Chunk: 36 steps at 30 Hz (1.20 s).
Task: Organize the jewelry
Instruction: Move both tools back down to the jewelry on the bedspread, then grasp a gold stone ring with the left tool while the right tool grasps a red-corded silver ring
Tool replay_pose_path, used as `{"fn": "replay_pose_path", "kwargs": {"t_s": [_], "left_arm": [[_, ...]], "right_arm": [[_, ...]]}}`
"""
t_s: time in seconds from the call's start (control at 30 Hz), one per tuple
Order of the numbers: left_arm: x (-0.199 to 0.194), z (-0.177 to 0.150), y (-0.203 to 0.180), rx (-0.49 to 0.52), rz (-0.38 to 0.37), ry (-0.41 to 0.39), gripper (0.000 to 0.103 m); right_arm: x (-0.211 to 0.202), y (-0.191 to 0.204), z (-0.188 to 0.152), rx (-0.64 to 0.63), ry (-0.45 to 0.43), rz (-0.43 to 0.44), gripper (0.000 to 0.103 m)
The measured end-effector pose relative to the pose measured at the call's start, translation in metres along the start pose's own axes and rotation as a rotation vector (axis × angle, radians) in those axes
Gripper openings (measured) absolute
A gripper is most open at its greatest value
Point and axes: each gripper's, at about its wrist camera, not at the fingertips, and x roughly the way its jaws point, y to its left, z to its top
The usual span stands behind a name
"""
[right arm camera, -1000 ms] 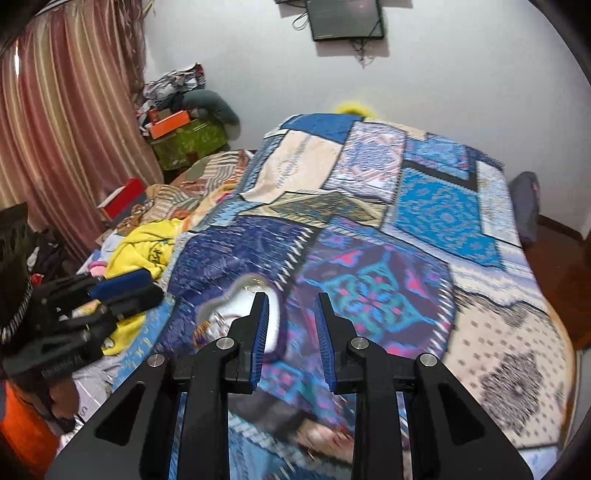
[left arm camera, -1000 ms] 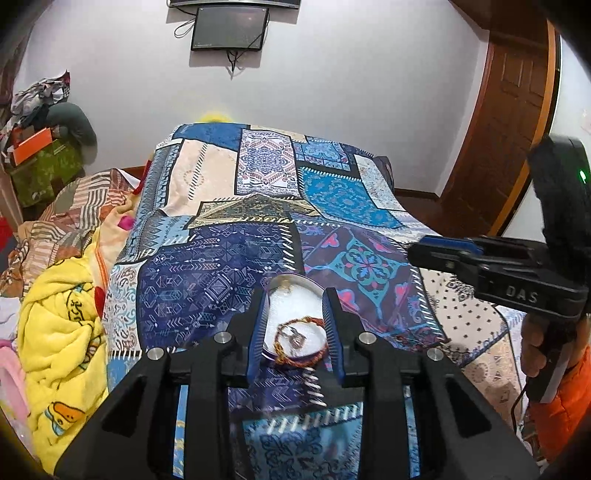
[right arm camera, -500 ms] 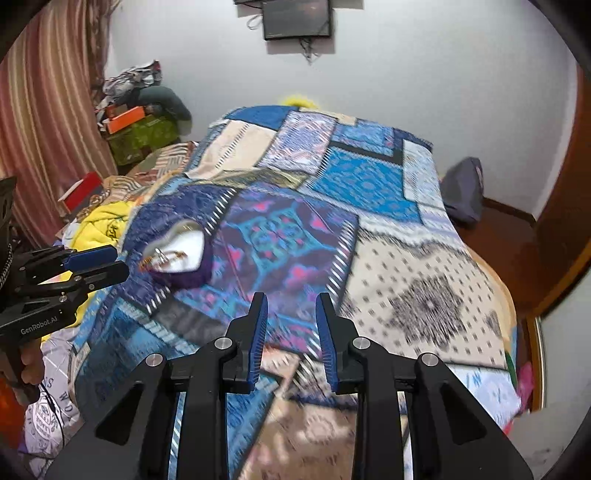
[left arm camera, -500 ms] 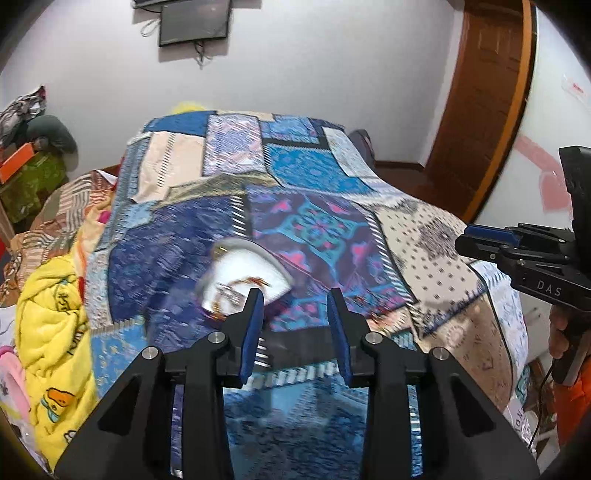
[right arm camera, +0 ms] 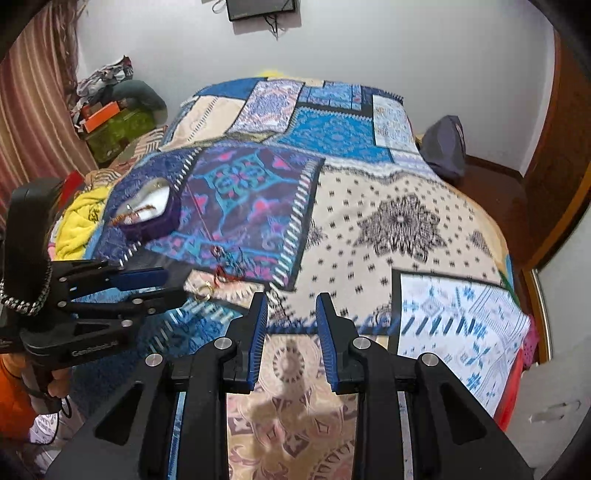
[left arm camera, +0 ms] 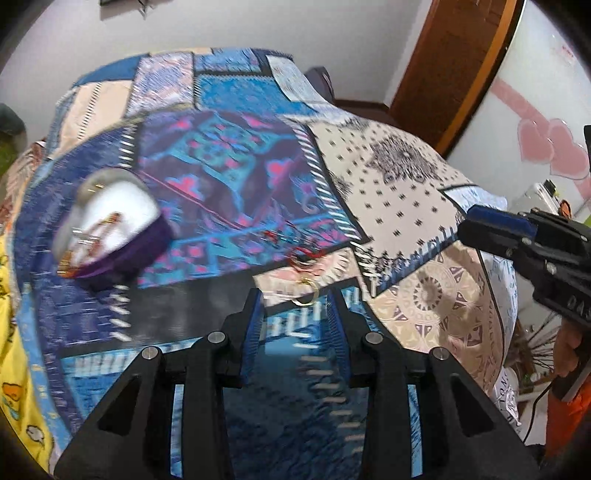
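A patchwork bedspread [right arm camera: 369, 229] covers the bed — blue, purple and cream panels. A yellow blanket [right arm camera: 79, 218] is bunched at its left edge, near striped curtains [right arm camera: 33, 110]. A wall-mounted screen [right arm camera: 262, 8] hangs above; a wooden door [left arm camera: 454, 55] stands right.

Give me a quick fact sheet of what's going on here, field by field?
Setting: patchwork bedspread on a bed
Jewelry box: purple box, open, bracelet inside
Loose jewelry: gold rings and red thread on the spread
Left tool: open, empty, just short of the rings
Right tool: open, empty
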Motion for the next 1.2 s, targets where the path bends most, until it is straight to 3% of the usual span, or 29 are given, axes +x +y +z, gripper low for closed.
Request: {"fn": "replay_pose_path", "kwargs": {"t_s": [0.27, 0.5, 0.67, 0.93, 1.2], "left_arm": [[0.032, 0.001, -0.001, -0.026, -0.024, 0.050, 0.032], [0.038, 0.004, 0.000, -0.013, 0.015, 0.037, 0.018], [0.032, 0.002, 0.004, 0.000, 0.028, 0.017, 0.018], [0.006, -0.011, 0.040, -0.057, 0.111, -0.026, 0.018], [0.004, -0.016, 0.054, -0.074, 0.113, -0.047, 0.018]], "right_arm": [[0.012, -0.003, -0.010, 0.018, 0.040, 0.026, 0.024], [0.027, 0.008, -0.014, 0.014, 0.072, 0.067, 0.024], [0.039, 0.018, -0.013, 0.011, 0.095, 0.097, 0.024], [0.070, 0.037, -0.003, -0.020, 0.136, 0.166, 0.024], [0.091, 0.041, 0.007, -0.019, 0.144, 0.153, 0.024]]}}
